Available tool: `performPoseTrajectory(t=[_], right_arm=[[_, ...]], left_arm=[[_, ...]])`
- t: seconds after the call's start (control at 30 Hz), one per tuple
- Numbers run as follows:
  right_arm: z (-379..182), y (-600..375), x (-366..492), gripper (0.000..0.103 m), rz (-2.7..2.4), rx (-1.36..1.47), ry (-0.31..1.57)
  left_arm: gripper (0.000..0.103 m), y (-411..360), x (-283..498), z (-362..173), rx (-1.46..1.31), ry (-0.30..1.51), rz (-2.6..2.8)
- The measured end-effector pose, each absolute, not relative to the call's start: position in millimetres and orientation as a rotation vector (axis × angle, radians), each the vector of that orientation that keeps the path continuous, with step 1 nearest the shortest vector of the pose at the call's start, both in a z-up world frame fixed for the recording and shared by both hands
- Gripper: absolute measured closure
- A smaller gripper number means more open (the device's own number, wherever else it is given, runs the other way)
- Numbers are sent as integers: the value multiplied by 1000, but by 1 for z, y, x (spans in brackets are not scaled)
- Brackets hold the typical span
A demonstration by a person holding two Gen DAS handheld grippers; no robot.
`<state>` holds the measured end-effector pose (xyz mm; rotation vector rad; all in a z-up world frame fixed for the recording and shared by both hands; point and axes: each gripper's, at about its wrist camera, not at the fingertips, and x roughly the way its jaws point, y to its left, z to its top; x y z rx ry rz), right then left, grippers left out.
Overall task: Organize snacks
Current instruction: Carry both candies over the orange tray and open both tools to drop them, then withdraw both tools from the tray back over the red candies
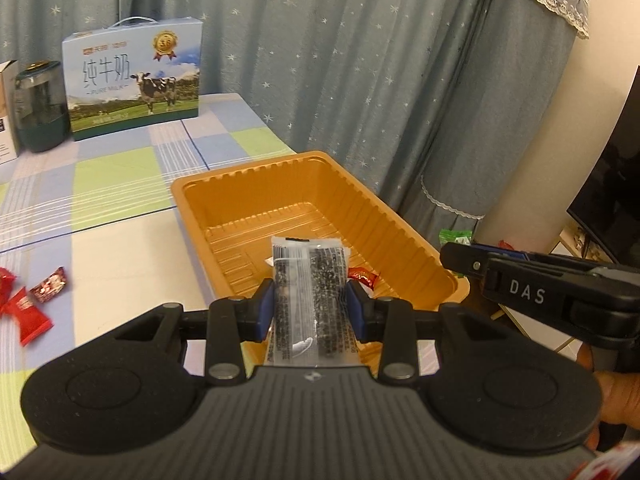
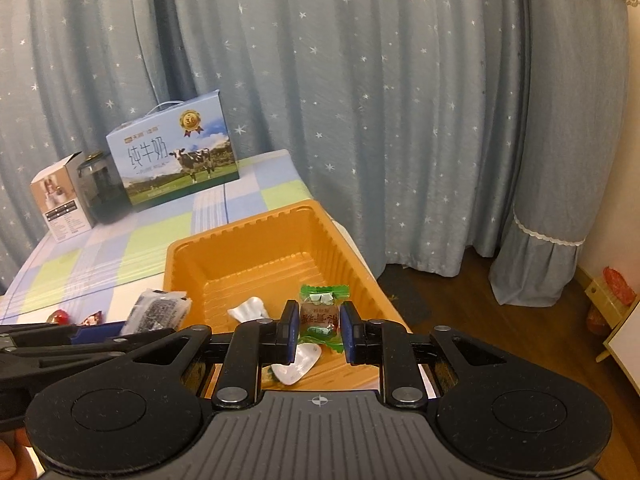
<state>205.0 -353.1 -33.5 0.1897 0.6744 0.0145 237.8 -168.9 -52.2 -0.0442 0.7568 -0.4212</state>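
Observation:
An orange plastic tray (image 1: pixel 384 216) lies on the checked tablecloth and shows in the right wrist view too (image 2: pixel 180 264). My left gripper (image 1: pixel 310 310) is shut on a clear black-printed snack packet (image 1: pixel 308 292), held over the tray's near end. That packet also shows in the right wrist view (image 2: pixel 158 312). My right gripper (image 2: pixel 319 330) is shut on a green-wrapped candy (image 2: pixel 320 316) above the tray's near right part. A white packet (image 2: pixel 248 308) and another white wrapper (image 2: pixel 298 364) lie in the tray. A red candy (image 1: pixel 364 276) lies in the tray.
Red-wrapped candies (image 1: pixel 24 304) lie on the table at left. A blue milk carton box (image 1: pixel 132 80), a dark jar (image 1: pixel 40 108) and a small box (image 2: pixel 60 204) stand at the table's far end. Blue star curtains hang behind. The table edge and wood floor (image 2: pixel 480 320) are at right.

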Motion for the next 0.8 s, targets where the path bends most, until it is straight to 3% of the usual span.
performPoseTrajectory(t=[0.2,0.27,0.3,0.8], right_arm=[[-39,-355,212,81,9,197,680],[-40,-355,213,81,8,197,684],[-41,-355,213,81,8,197,685],[-36,-341,215,81,60,215,683]], left_arm=[[68,-177,253,-57,-69,752,-445],[55,-177,257,-57,-57,751,-429],[54,-176,257,-56,-53,746,-422],[48,-116,231,-51,-98,738,-311]])
